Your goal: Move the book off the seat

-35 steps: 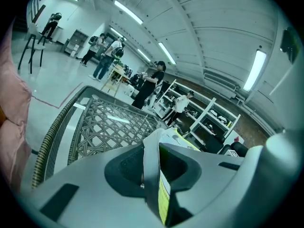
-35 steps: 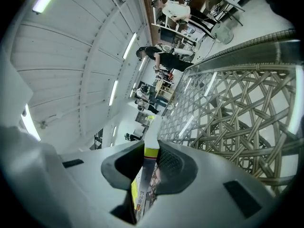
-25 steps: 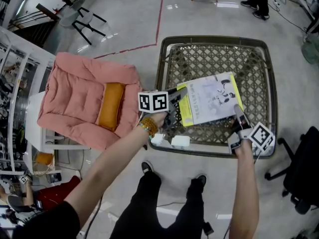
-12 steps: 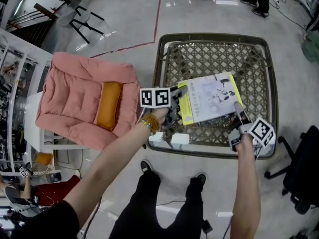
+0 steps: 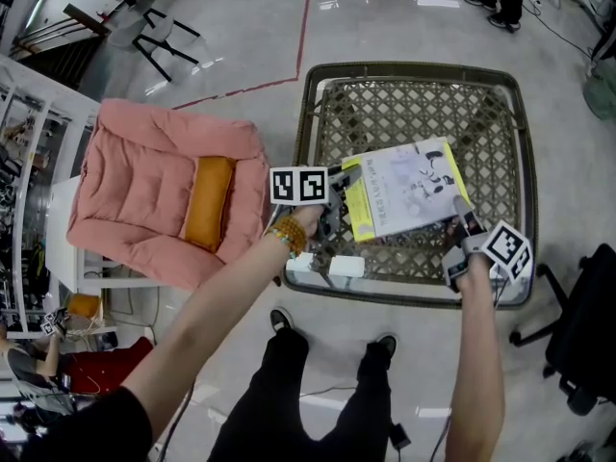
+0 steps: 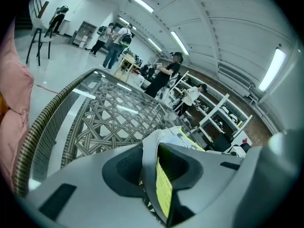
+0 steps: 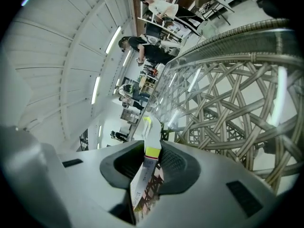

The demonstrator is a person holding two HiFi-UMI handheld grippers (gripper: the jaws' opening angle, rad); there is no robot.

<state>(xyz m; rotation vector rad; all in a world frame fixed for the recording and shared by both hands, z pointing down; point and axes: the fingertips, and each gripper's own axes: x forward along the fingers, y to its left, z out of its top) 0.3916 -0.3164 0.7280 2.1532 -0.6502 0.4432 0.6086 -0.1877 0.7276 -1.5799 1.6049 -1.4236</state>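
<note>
The book (image 5: 404,189), white with a yellow spine edge, lies low over the woven glass-topped table (image 5: 306,133), off the pink seat cushion (image 5: 154,195). My left gripper (image 5: 339,200) has the book's left edge between its jaws, and my right gripper (image 5: 464,221) has its near right corner. In the left gripper view the book (image 6: 164,184) stands edge-on between the pads of the left gripper (image 6: 154,172). The right gripper view shows the book (image 7: 145,175) in the same way in the right gripper (image 7: 148,167). Both pairs of jaws have just been opening, with the book still touching the pads.
An orange pillow (image 5: 210,202) lies on the pink cushion, left of the table. White blocks (image 5: 332,269) sit at the table's near rim. A black office chair (image 5: 587,335) stands at the right. People stand at the far side of the room.
Both grippers and the book have sunk a little toward the table top. The book keeps its place between them.
</note>
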